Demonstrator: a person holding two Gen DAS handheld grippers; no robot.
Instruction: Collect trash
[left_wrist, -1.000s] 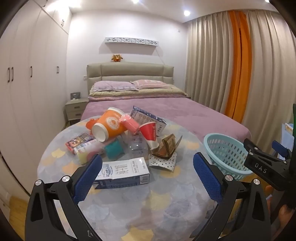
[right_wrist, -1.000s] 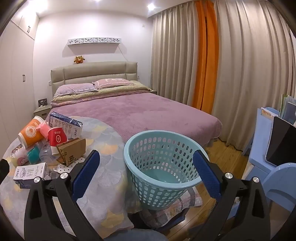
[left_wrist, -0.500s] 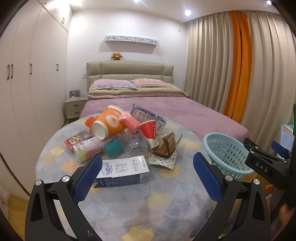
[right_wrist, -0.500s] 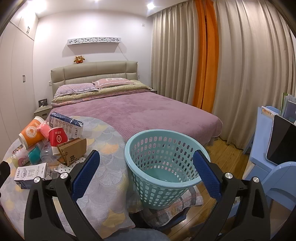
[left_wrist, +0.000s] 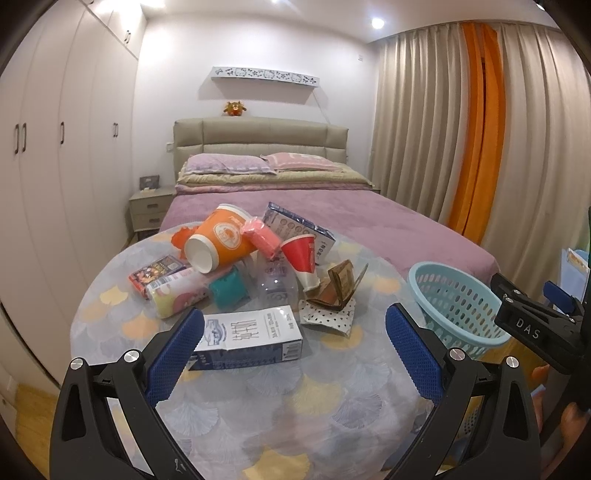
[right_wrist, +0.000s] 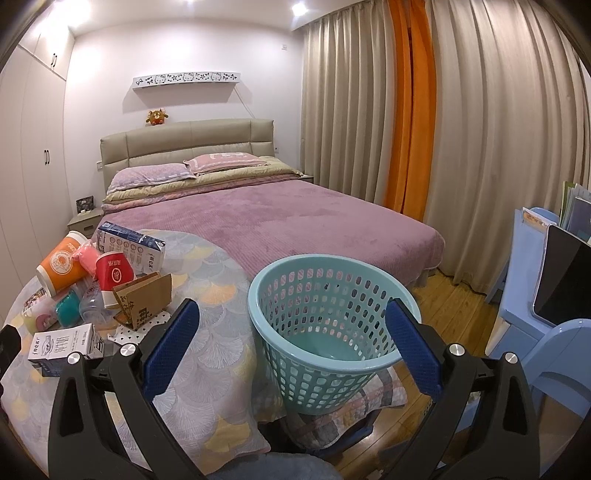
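Together, our two handheld grippers hover over a round table (left_wrist: 236, 413) piled with trash, a teal basket (right_wrist: 328, 317) beside it.

From the left wrist view, our left gripper (left_wrist: 295, 354) has its blue-padded jaws spread wide and holds nothing; a white and navy milk carton (left_wrist: 247, 334) lies flat just ahead, between the jaws. Beyond it sit an orange paper cup (left_wrist: 221, 240) on its side, a red cup (left_wrist: 301, 254), a pink packet (left_wrist: 260, 240) and a folded brown cardboard piece (left_wrist: 338, 288). Off past the right jaw we see our right gripper (left_wrist: 532, 328) above the basket (left_wrist: 454, 306). From the right wrist view, our right gripper (right_wrist: 291, 339) is also wide open and empty, with the basket directly between its jaws, resting on a patchwork cushion (right_wrist: 384, 393). The trash pile lies beyond the left jaw.
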